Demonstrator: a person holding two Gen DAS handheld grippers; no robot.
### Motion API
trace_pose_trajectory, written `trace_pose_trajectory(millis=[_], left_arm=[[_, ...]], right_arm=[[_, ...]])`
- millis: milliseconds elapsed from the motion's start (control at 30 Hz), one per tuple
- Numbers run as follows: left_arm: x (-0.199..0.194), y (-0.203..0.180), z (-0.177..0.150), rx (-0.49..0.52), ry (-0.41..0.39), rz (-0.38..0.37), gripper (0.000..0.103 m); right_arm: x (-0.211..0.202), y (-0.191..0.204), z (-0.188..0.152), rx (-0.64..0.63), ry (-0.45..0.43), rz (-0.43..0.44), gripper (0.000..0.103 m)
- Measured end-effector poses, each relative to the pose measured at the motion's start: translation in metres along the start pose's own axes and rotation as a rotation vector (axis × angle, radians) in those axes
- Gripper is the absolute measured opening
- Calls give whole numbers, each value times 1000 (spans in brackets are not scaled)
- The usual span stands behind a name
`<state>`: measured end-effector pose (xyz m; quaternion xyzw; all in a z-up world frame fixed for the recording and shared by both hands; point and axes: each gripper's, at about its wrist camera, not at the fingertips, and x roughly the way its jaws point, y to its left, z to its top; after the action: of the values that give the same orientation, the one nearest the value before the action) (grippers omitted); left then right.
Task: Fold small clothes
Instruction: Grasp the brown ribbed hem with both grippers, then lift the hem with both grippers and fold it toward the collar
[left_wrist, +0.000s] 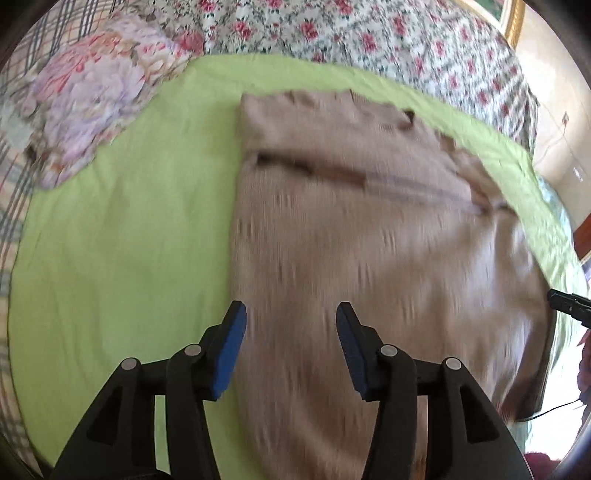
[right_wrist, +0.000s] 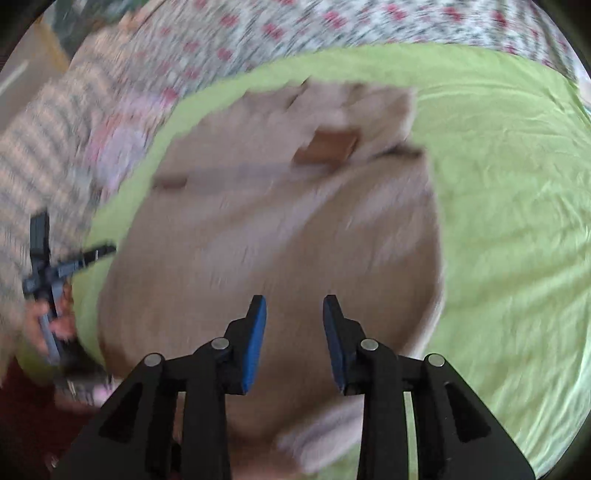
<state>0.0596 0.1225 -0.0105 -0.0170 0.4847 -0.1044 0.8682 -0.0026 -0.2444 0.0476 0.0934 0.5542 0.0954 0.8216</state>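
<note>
A beige knitted garment (left_wrist: 351, 229) lies spread on a lime green sheet (left_wrist: 122, 229), with a fold line across its upper part. My left gripper (left_wrist: 291, 314) hovers over its near left edge, jaws apart, nothing between the blue pads. In the right wrist view the same beige garment (right_wrist: 280, 236) shows blurred, with a brown label near the far end. My right gripper (right_wrist: 294, 306) hangs above its near part, jaws apart and empty. The left gripper (right_wrist: 48, 266) and the hand holding it appear at the left edge of that view.
A floral quilt (left_wrist: 369, 40) covers the bed beyond the green sheet (right_wrist: 517, 229). A flowered pillow (left_wrist: 96, 96) lies at the far left on a plaid cover. The tip of the right gripper (left_wrist: 569, 302) juts in at the right edge. A gold picture frame (left_wrist: 515, 22) stands at far right.
</note>
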Motion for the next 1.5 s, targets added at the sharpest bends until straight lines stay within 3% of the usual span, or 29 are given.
trace_pose_trajectory(millis=[67, 133, 233, 333, 467, 633, 733, 767, 800, 867, 1000, 1200, 1267, 1333, 1367, 1500], left_arm=[[-4, -2, -22, 5, 34, -9, 52], [-7, -4, -42, 18, 67, -1, 52], [-14, -3, -74, 52, 111, 42, 57], [-29, 4, -99, 33, 121, 8, 64], [-33, 9, -121, 22, 160, -50, 70], [-30, 7, -132, -29, 150, -110, 75], [-28, 0, -132, -35, 132, -141, 76], [-29, -3, -132, -30, 125, -161, 72], [-31, -5, -131, -24, 119, -185, 58], [-31, -8, -133, -14, 132, -252, 47], [-25, -6, -136, -4, 134, -300, 47], [-19, 8, -132, -70, 144, -398, 44], [-16, 11, -128, -94, 139, -424, 43], [-18, 7, -126, -75, 125, -409, 26], [-19, 5, -127, -52, 124, -400, 12], [-36, 4, -132, -26, 73, -402, 8]], right_arm=[[6, 10, -22, -58, 102, -11, 34], [5, 13, -43, -107, 161, -123, 34], [-19, 1, -62, -85, 162, -213, 34], [-50, -26, -73, 9, 126, -299, 38], [-69, -49, -84, 143, 53, -149, 44], [-53, -52, -90, 163, 26, -6, 44], [-36, -50, -98, 182, 5, 34, 44], [-34, -53, -98, 179, -22, 67, 44], [-34, -55, -100, 178, -35, 89, 44], [-35, -58, -104, 179, -49, 140, 44], [-32, -68, -117, 228, -86, 261, 44], [-24, -60, -127, 215, -75, 323, 44], [-17, -56, -127, 227, -91, 347, 39], [-9, -52, -126, 225, -67, 334, 8], [-10, -52, -127, 220, -66, 333, 8], [-29, -53, -134, 210, -95, 346, 7]])
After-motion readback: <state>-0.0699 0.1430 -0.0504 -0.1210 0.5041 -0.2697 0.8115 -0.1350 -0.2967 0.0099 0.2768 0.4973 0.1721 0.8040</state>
